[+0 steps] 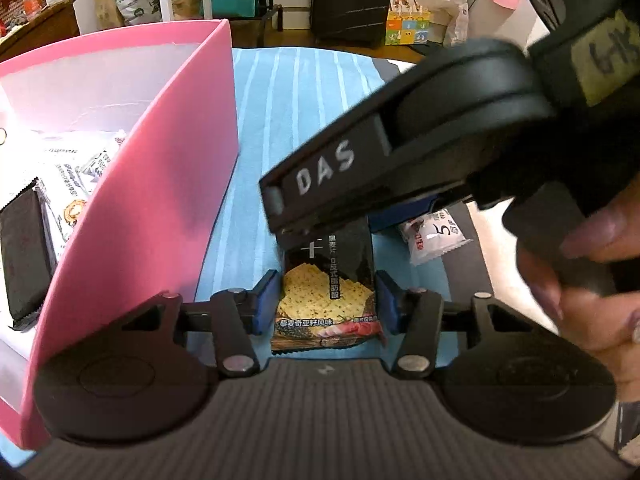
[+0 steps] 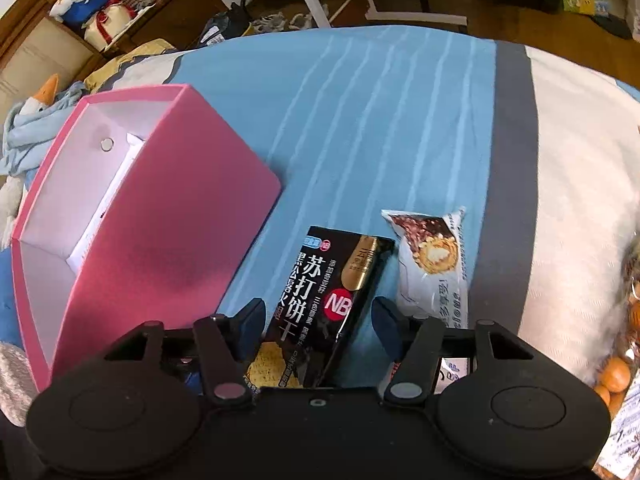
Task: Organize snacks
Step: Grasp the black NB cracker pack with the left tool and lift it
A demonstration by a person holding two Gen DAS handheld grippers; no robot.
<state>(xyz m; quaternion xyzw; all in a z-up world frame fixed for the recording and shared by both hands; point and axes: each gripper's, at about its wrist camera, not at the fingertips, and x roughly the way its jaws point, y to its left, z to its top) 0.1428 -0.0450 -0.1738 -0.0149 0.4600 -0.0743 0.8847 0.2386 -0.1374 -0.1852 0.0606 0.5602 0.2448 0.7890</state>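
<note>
Between both grippers' part-open jaws, neither pressing it, black cracker packet flat on blue striped cloth.

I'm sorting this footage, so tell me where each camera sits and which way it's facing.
Left wrist: on the left gripper, looking down at the black cracker packet beside the pink box; the right gripper and a hand show.
Right wrist: on the right gripper, looking down at the same packet and a white snack packet.
Shared: packet, pink box, blue striped cloth.
</note>
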